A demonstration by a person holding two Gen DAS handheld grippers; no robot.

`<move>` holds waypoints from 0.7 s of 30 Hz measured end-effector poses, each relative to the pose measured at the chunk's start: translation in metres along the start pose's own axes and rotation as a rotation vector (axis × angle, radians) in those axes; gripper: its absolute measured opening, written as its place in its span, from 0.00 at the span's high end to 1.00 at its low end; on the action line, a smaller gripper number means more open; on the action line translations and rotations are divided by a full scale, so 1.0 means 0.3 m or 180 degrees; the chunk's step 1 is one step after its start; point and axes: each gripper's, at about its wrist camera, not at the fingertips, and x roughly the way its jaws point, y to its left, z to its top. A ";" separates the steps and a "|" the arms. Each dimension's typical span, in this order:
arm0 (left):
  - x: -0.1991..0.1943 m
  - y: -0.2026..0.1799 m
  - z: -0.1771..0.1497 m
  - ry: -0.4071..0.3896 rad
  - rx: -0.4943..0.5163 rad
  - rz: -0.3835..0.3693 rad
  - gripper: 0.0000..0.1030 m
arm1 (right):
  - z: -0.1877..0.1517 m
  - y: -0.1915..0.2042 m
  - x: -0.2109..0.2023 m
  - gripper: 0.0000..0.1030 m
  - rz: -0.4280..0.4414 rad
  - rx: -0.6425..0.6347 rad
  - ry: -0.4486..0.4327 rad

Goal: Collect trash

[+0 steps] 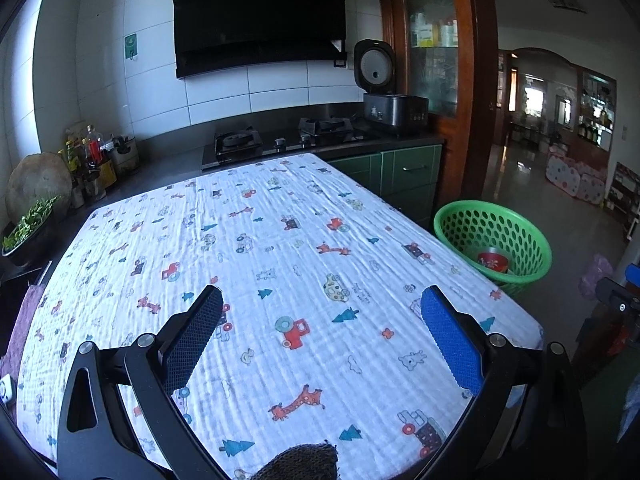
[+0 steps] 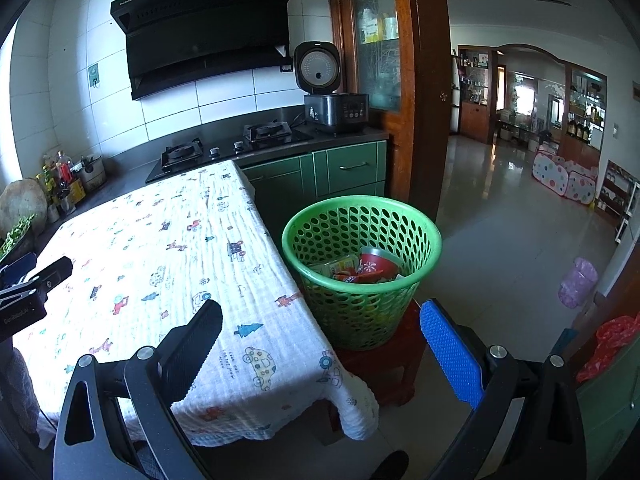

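Note:
A green perforated basket point(image 2: 362, 276) stands on a red stool point(image 2: 384, 364) beside the table's right edge. It holds a red bowl-like piece point(image 2: 378, 266) and several wrappers point(image 2: 340, 270). The basket also shows in the left wrist view point(image 1: 494, 240). My left gripper point(image 1: 322, 300) is open and empty above the patterned tablecloth point(image 1: 260, 264). My right gripper point(image 2: 320, 320) is open and empty, in front of the basket, over the table's near right corner. No loose trash shows on the cloth.
A counter behind the table carries a gas hob point(image 1: 280, 140), a rice cooker point(image 1: 394, 110) and bottles point(image 1: 92, 156) at the left. Green cabinets point(image 2: 352, 168) and a wooden door frame point(image 2: 424, 80) stand behind the basket. Tiled floor point(image 2: 500, 220) runs to the right.

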 end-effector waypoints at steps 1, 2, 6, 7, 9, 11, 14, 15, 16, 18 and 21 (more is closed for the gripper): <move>-0.002 0.001 0.000 -0.0002 -0.0006 0.0004 0.05 | 0.001 0.001 0.000 0.07 -0.0002 -0.0002 -0.0001; -0.003 0.004 -0.002 -0.0005 -0.0014 0.0008 0.05 | 0.000 0.003 0.000 0.07 -0.0002 -0.0007 -0.0002; -0.008 0.006 -0.006 -0.0009 -0.0027 0.0016 0.05 | 0.000 0.008 -0.003 0.07 -0.0024 -0.0028 -0.0021; -0.010 0.004 -0.005 -0.0006 -0.0025 0.0012 0.05 | -0.001 0.009 -0.003 0.07 -0.0025 -0.0033 -0.0024; -0.010 0.003 -0.009 0.0001 -0.0019 -0.0003 0.05 | -0.001 0.012 -0.002 0.07 -0.0020 -0.0038 -0.0029; -0.011 -0.003 -0.014 0.0010 -0.0003 -0.0025 0.05 | -0.001 0.015 -0.001 0.07 -0.0015 -0.0045 -0.0028; -0.010 -0.015 -0.018 0.0020 0.0027 -0.0047 0.05 | -0.001 0.023 -0.005 0.07 -0.0027 -0.0076 -0.0040; -0.010 -0.018 -0.020 0.0023 0.0031 -0.0052 0.05 | -0.002 0.026 -0.006 0.07 -0.0041 -0.0095 -0.0049; -0.012 -0.021 -0.021 0.0025 0.0035 -0.0061 0.05 | -0.003 0.029 -0.006 0.07 -0.0056 -0.0111 -0.0058; -0.015 -0.028 -0.023 0.0023 0.0041 -0.0073 0.05 | -0.004 0.034 -0.006 0.07 -0.0080 -0.0142 -0.0069; -0.018 -0.036 -0.029 0.0025 0.0062 -0.0089 0.05 | -0.006 0.038 -0.002 0.07 -0.0076 -0.0149 -0.0064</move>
